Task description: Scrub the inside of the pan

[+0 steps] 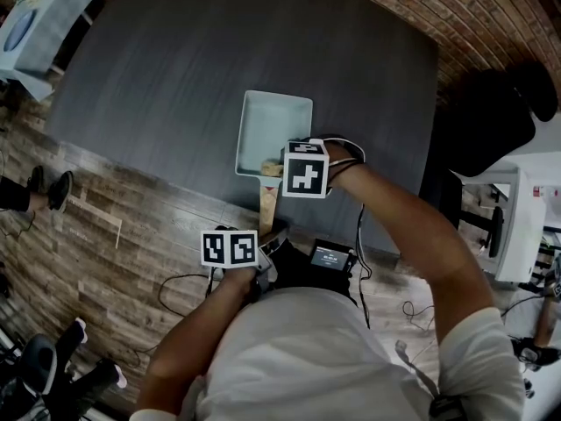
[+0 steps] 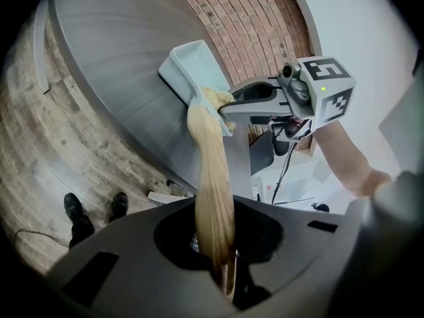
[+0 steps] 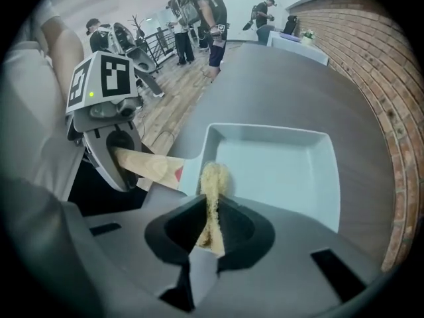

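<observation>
Jaws clamp sponge [image 3: 213,177] and pan handle [image 2: 212,171], hiding both gripped ends.

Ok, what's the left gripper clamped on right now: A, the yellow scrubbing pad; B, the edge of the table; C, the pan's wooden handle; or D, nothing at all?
C: the left gripper is shut on the wooden handle of the pan, while the scrubbing pad sits pinched in the right gripper.
</observation>
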The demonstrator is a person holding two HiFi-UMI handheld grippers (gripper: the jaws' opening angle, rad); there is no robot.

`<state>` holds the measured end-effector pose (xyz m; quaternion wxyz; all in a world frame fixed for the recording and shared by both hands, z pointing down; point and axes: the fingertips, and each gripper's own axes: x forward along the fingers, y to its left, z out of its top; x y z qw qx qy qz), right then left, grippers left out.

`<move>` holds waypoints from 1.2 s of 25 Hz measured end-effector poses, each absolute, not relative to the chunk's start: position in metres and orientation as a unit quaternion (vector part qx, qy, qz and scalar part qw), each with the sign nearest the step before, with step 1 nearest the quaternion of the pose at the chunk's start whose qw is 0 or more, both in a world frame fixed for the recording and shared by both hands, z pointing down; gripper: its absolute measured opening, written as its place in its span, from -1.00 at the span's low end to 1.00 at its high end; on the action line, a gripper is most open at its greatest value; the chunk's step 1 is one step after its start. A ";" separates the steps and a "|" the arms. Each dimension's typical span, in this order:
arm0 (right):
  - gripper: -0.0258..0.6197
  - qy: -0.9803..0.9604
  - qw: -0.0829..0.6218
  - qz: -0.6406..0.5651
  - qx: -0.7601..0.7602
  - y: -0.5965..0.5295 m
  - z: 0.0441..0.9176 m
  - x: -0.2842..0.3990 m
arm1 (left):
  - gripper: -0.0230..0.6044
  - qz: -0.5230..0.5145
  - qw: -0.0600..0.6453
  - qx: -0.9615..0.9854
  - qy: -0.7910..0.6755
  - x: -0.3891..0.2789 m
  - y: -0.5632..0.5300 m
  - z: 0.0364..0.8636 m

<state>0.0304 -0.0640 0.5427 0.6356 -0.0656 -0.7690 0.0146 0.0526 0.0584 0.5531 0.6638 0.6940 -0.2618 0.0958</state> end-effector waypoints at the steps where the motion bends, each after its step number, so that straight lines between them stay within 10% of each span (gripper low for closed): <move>1: -0.76 -0.770 0.635 0.009 -0.064 -0.068 0.541 0.029 | -0.77 0.098 0.663 0.695 -0.261 0.053 0.059 0.553; 30: -0.77 -0.734 0.640 -0.093 -0.207 -0.055 0.545 0.010 | -0.77 0.117 0.660 0.701 -0.242 0.055 0.060 0.554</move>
